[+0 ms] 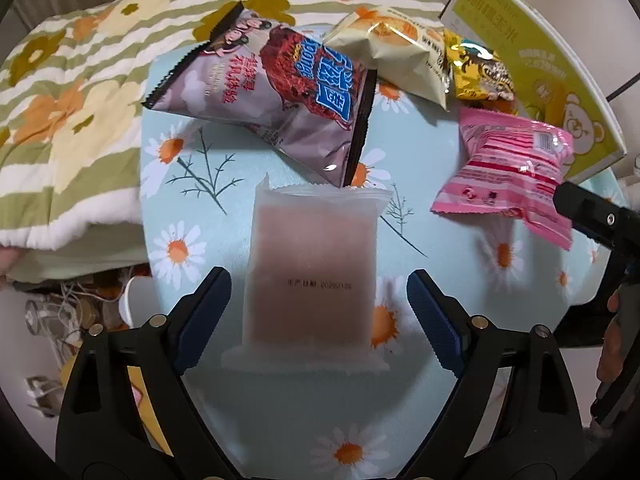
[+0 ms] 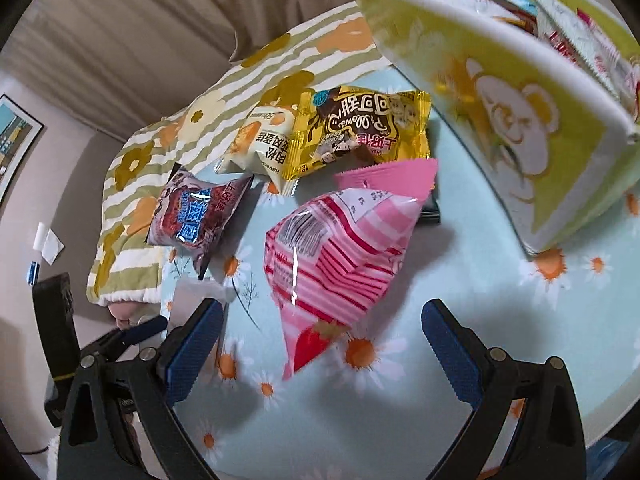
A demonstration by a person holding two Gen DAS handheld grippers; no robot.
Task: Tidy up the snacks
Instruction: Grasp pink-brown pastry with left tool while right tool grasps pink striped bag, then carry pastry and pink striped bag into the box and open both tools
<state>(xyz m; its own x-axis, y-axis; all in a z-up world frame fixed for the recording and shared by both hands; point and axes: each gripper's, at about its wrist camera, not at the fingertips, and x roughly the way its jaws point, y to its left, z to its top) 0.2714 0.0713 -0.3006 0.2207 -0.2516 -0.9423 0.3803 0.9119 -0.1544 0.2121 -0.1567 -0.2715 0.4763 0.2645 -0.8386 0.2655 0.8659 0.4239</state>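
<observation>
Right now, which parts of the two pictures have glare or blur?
Left wrist view: glare spots on the purple packet and the yellow packet; edges bend from fisheye. Right wrist view: the green box is motion-blurred; a glare streak crosses the pink packet.

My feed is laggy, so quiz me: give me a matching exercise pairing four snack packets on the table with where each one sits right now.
Things:
1. frosted white packet
2. pink striped packet
3. yellow packet
4. purple-grey packet

Places:
A. between the open fingers of the right claw
B. between the open fingers of the left claw
C. beside the green box, overlapping the cream packet
D. at the table's far edge, by the flowered blanket

Pairs: 1-B, 2-A, 3-C, 4-D
</observation>
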